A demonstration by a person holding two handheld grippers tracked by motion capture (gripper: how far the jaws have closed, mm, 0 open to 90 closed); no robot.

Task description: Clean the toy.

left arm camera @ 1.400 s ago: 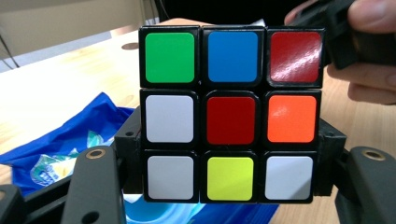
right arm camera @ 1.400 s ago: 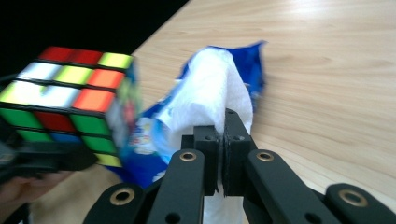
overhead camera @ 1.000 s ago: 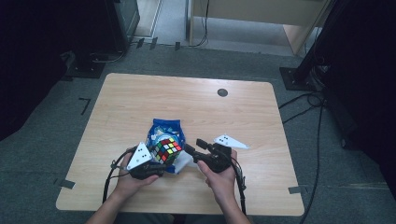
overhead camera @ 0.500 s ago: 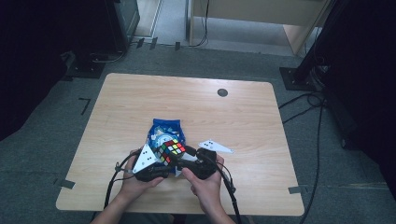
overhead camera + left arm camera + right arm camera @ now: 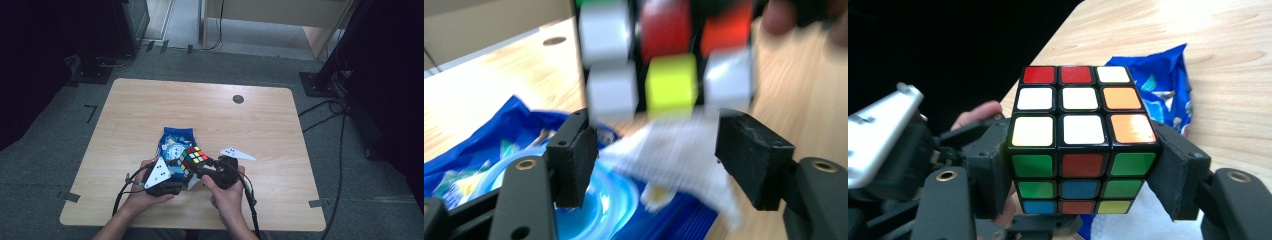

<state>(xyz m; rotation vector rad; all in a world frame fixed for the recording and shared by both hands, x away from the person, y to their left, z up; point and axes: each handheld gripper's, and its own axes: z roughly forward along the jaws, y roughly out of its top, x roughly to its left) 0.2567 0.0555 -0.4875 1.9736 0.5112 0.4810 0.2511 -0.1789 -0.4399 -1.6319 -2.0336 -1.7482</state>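
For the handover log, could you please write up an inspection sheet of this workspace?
Surface: wooden table, round dark grommet near its far edge.
Job's things: puzzle cube clamped between the jaws of the right hand-held gripper, raised above a blue packet lying on the table.
Clutter: nothing seen.
Grippers: left hand-held gripper open, jaws apart just below the cube.
Cables: black cables trail from both grippers towards the near edge.
Surroundings: grey carpet, floor cables, dark stands.
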